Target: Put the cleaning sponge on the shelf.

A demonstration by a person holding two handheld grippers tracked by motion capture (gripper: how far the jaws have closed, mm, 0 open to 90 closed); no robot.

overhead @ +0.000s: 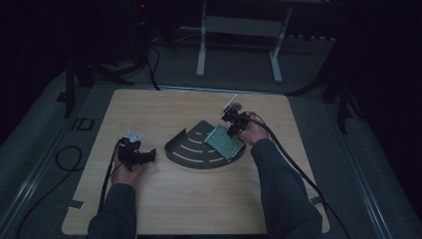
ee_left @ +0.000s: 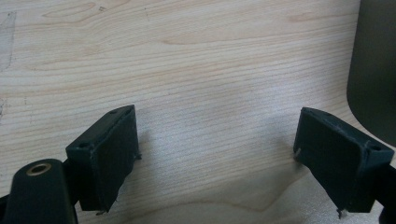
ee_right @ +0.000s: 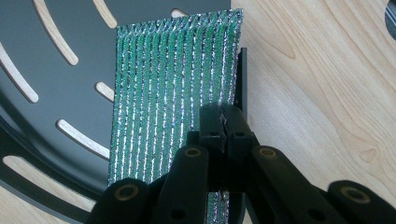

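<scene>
Now, right gripper [ee_right: 223, 122]: jaws pinched together on the right-hand edge of the green scouring pad [ee_right: 173, 93], low over the tray rim
Left gripper [ee_left: 215, 154]: jaws spread wide with nothing between them, resting low over bare worktop [ee_left: 196, 60], just beside the tray's left edge
Pad, place: lying on the right part of the dark slotted tray [overhead: 191, 147], its near corner reaching past the rim towards the worktop
Pad, heading: in the high view [overhead: 225, 142] its long axis runs from the gripper at the far right down to the near rim, roughly diagonal; it seems slightly tilted, its gripped edge raised
Done, as I judge it: pad gripped and over the tray
Left: either setting it flat and letting go, or lifting it away; the pictures do not settle which
</scene>
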